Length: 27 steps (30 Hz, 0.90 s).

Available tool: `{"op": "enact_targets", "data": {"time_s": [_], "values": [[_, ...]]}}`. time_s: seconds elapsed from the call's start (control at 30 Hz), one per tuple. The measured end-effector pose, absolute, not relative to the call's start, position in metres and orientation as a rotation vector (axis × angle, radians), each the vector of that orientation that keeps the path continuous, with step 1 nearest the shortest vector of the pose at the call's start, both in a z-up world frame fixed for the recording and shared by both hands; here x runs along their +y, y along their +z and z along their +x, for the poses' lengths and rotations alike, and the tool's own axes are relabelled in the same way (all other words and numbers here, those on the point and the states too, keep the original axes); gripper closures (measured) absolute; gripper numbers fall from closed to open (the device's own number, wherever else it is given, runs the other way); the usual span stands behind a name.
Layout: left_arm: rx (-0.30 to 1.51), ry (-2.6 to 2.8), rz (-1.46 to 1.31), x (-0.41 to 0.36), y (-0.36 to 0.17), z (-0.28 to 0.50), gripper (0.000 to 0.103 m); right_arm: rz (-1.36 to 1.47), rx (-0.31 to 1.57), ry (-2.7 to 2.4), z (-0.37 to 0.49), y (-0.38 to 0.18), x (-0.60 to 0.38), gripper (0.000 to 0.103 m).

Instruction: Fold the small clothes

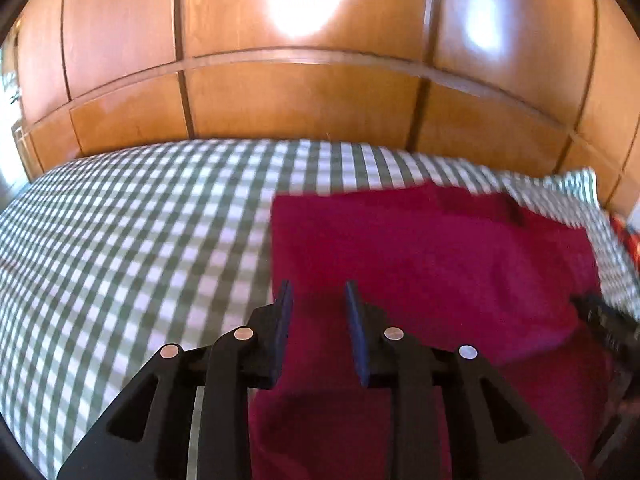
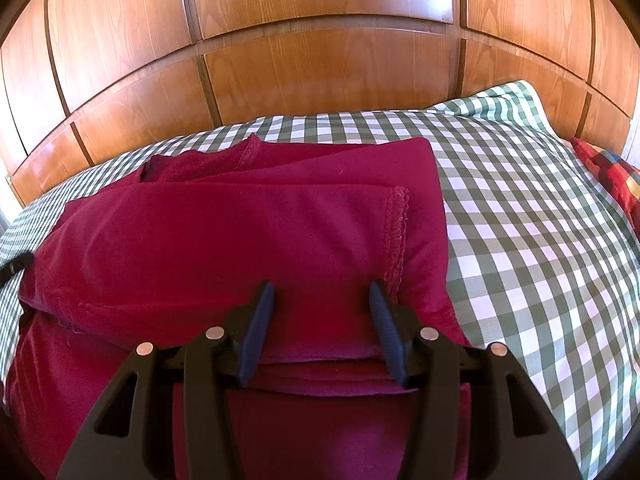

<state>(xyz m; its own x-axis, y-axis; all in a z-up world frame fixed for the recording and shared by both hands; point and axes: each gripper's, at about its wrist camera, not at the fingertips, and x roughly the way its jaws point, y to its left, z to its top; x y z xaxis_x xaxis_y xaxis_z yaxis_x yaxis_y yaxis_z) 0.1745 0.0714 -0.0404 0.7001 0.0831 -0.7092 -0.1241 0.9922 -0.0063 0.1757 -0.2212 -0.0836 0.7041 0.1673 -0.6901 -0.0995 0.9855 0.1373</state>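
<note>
A dark red garment (image 2: 248,240) lies folded in layers on the green-and-white checked bedcover (image 2: 520,220), with a stitched hem (image 2: 396,232) running toward me. My right gripper (image 2: 320,292) hovers over its near right part, open, with the pads not pressing on the cloth. In the left wrist view the same garment (image 1: 420,260) lies flat. My left gripper (image 1: 318,294) stands at the garment's near left edge with a narrow gap between its blue pads (image 1: 285,312) and nothing in it. The right gripper (image 1: 604,324) shows blurred at the right edge.
Wooden panelling (image 2: 320,68) rises straight behind the bed. A red plaid cushion (image 2: 612,176) lies at the far right. The checked cover (image 1: 120,240) spreads wide to the left of the garment. A small black item (image 2: 16,268) pokes in at the left edge.
</note>
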Motion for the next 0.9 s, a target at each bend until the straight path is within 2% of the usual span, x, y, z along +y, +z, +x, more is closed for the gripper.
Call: {"op": "enact_targets", "data": {"time_s": [0.1, 0.33, 0.4, 0.43, 0.47, 0.8, 0.87, 0.9], "values": [[0.858, 0.135, -0.006, 0.064, -0.067, 0.178, 0.077, 0.085, 0.775, 0.146, 0.176, -0.084, -0.221, 0.053], [0.792, 0.115, -0.095, 0.075, -0.037, 0.15, 0.077, 0.078, 0.776, 0.146, 0.176, -0.084, -0.222, 0.053], [0.773, 0.114, -0.101, 0.078, -0.028, 0.138, 0.07, 0.076, 0.776, 0.144, 0.176, -0.084, -0.221, 0.053], [0.765, 0.112, -0.106, 0.08, -0.024, 0.132, 0.064, 0.074, 0.775, 0.143, 0.176, -0.084, -0.221, 0.053], [0.756, 0.109, -0.111, 0.081, -0.021, 0.126, 0.063, 0.072, 0.775, 0.142, 0.176, -0.084, -0.221, 0.053], [0.737, 0.112, -0.138, 0.09, -0.007, 0.074, 0.062, 0.04, 0.791, 0.125, 0.177, -0.082, -0.217, 0.053], [0.737, 0.112, -0.135, 0.091, -0.006, 0.067, 0.062, 0.002, 0.804, 0.108, 0.177, -0.077, -0.212, 0.05], [0.734, 0.115, -0.132, 0.091, -0.005, 0.062, 0.062, -0.007, 0.808, 0.105, 0.176, -0.076, -0.211, 0.045]]}}
